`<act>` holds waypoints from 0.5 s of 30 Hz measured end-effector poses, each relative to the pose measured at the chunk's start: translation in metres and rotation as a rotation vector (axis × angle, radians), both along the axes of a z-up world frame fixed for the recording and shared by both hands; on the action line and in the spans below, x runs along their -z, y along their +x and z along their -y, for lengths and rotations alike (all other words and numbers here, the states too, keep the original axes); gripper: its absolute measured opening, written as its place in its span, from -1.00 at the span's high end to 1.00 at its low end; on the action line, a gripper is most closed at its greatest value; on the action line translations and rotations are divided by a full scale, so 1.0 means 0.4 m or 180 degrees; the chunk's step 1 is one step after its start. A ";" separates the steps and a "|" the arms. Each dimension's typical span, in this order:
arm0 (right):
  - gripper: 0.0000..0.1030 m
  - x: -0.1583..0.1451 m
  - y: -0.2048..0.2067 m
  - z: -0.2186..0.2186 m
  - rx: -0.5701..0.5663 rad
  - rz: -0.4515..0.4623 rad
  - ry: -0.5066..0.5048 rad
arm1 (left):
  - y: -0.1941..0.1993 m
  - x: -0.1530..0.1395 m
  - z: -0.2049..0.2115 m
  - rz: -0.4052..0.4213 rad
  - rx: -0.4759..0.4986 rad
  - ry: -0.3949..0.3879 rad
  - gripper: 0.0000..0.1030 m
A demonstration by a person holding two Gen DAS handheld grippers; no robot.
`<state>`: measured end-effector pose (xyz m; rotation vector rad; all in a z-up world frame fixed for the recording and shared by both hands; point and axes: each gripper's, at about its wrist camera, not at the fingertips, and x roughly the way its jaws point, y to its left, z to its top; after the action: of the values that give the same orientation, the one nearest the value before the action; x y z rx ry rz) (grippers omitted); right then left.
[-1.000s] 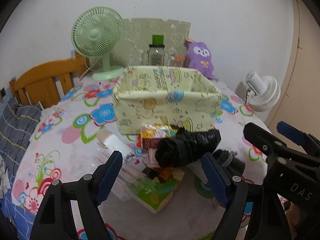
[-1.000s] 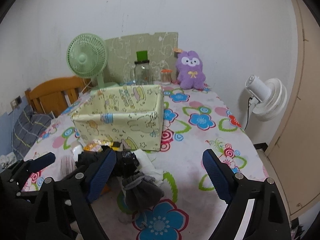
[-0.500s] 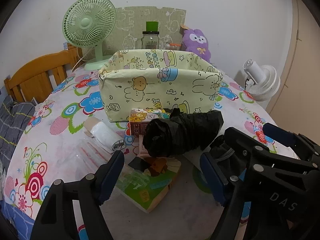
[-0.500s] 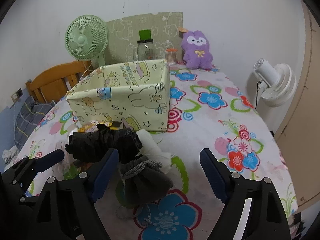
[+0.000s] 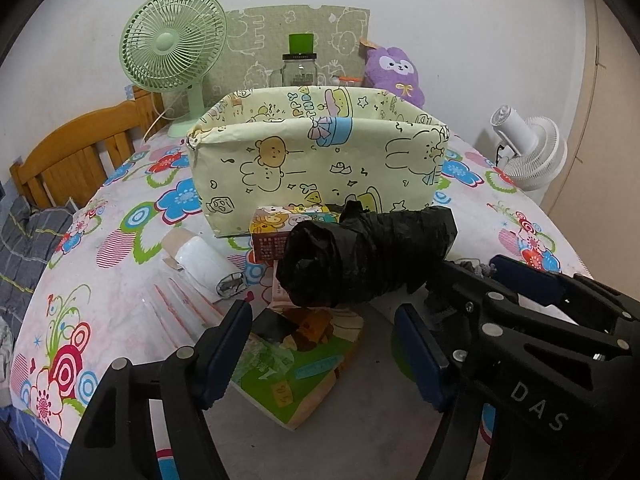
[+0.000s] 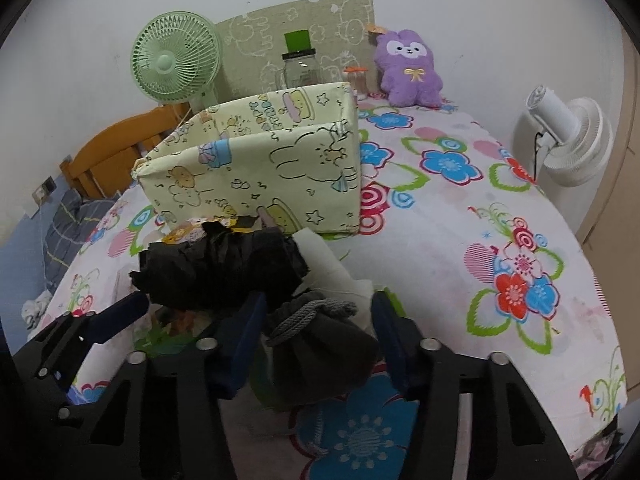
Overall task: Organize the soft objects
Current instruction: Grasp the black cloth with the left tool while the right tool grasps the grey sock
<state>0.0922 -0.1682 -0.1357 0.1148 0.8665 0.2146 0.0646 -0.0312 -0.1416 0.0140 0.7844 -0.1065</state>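
Nothing visibly boxed: your right gripper (image 6: 316, 336) is closing around the grey drawstring pouch (image 6: 320, 356), your left gripper (image 5: 324, 344) closing, empty, before the black crumpled bag roll (image 5: 368, 256), the yellow cartoon-print fabric box (image 5: 320, 160) apparently unfilled

"DAS" on right gripper (image 5: 472, 312) (white letters), "HAPPY BIRTHDAY" inside fabric box (image 5: 320, 168)

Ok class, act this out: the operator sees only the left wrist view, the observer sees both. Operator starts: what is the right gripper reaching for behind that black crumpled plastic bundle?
Observer: A dark grey drawstring fabric pouch. It sits between the right gripper's fingers, which are closing.
Operator: Does anything lie near it?
Observer: Yes, a white crumpled sheet lies just behind it, beside the black crumpled plastic bundle.
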 end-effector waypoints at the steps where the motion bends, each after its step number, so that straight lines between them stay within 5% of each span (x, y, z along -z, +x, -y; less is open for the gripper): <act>1: 0.09 -0.002 -0.002 -0.002 -0.0015 0.0008 0.0012 | -0.001 -0.001 0.000 0.0005 -0.0001 -0.0010 -0.45; 8: 0.38 -0.021 -0.007 0.003 0.0026 0.0059 0.0067 | 0.001 -0.016 0.005 0.0043 0.0004 -0.0058 -0.45; 15: 0.40 -0.036 0.004 0.018 0.0087 0.0091 0.0089 | 0.016 -0.028 0.013 0.0082 -0.0008 -0.0044 -0.45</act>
<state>0.0937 -0.1755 -0.1214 0.1491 0.8333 0.2023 0.0709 -0.0365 -0.1303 0.0012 0.7579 -0.1091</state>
